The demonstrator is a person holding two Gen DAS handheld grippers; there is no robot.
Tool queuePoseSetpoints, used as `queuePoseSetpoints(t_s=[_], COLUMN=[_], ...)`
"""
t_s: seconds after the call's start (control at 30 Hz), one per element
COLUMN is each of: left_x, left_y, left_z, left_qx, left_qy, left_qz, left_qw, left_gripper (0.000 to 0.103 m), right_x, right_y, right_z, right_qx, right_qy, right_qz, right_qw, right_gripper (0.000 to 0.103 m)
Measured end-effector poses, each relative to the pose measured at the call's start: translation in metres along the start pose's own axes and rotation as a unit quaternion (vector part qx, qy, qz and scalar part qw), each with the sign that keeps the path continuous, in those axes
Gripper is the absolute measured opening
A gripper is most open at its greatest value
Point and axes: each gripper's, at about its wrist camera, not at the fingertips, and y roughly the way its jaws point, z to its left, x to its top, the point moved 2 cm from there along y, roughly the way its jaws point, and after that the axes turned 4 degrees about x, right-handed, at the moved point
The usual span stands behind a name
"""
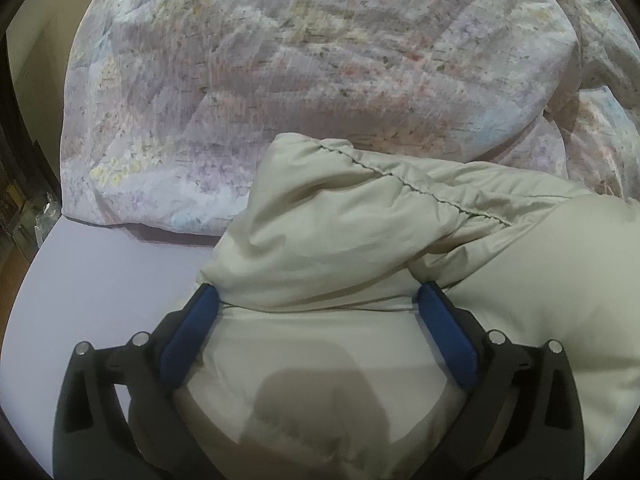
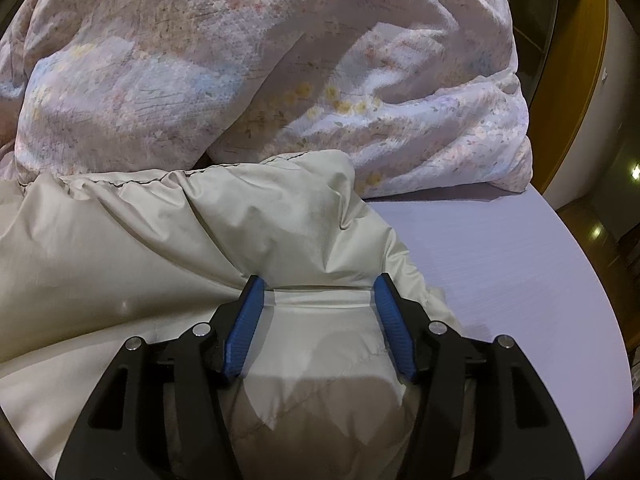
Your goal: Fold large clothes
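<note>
While the beige padded jacket (image 1: 340, 240) lies on the lavender bed sheet (image 1: 100, 280) before a floral duvet (image 1: 280, 60), the left gripper (image 1: 318, 300) stands wide open astride a fold; the right gripper (image 2: 318, 292), likewise parted, straddles fabric ungripped.

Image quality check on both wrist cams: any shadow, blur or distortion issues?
Left wrist: heavy fisheye bending and dark corner vignette; the left claw throws a shadow on the beige jacket; the floral duvet looks soft and blocky. Right wrist: same distortion; right claw shadow on the jacket; small light glints at the right edge.
</note>
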Motion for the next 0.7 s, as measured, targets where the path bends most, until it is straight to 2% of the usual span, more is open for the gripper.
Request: queuePoseSetpoints(t_s=[0.37,0.47,0.53,0.57,0.63,0.7], left_x=[0.009,0.01,0.005,0.005,0.003,-0.001], left_y=[0.016,0.009,-0.001,-0.008,-0.023,-0.045], left_z=[-0.003,-0.003,-0.001,0.002,0.008,0.02], left_qx=[0.002,0.012,0.018,0.012,-0.002,-0.014], left_qy=[0.0,0.009,0.015,0.016,0.018,0.013], left_qz=[0.003,0.01,0.024,0.031,0.037,0.034], left_qw=[1.0,0.9998,0.9994,0.9993,0.9992,0.9992], left_gripper=[0.101,0.101,0.1,0.1,0.1,0.1], right_x=[0.002,0.005,0.01,0.012,0.011,0.005], right_y=[0.001,-0.001,-0.011,-0.022,-0.046,-0.069], right_z=[0.001,-0.001,-0.007,-0.012,-0.027,-0.045], right_qx=[-0.003,0.0,0.017,0.037,0.057,0.075], right_qy=[0.002,0.005,0.03,0.049,0.088,0.134], right_qz=[0.01,0.032,0.065,0.07,0.069,0.066], right_qw=[1.0,0.999,0.997,0.996,0.992,0.986], right_gripper=[0.06,0.061,0.061,0.062,0.077,0.08])
